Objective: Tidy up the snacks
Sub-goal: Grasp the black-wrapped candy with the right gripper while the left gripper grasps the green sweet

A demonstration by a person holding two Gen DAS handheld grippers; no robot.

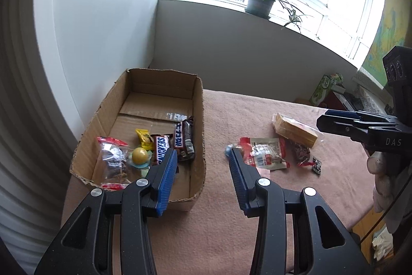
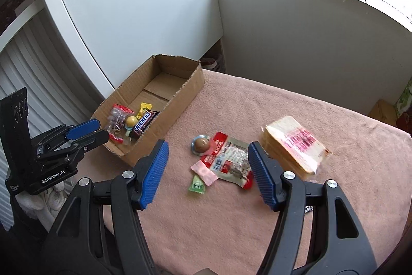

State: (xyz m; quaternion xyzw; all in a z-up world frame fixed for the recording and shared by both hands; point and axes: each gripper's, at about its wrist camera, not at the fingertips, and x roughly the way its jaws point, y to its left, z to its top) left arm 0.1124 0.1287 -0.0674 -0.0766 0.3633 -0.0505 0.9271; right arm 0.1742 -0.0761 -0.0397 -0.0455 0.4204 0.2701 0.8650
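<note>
Two grippers hang above the table, both tilted downward with nothing between their blue pads. The left gripper has its jaws parted, one finger over the near end of the cardboard box, the other over the cloth. The right gripper stands with its jaws wide apart above the loose snacks.

In the box lie six snacks: a Snickers bar, a second dark bar, a yellow packet, a gold ball candy and two clear red-topped bags, one beside the ball and one at the near wall.

On the pink tablecloth, right of the box, lie a wrapped block of wafers, a red-and-white packet, a brown ball candy, a pink sweet and a green sweet.

Behind stand a white cabinet, a grey wall and a windowsill with one potted plant.
</note>
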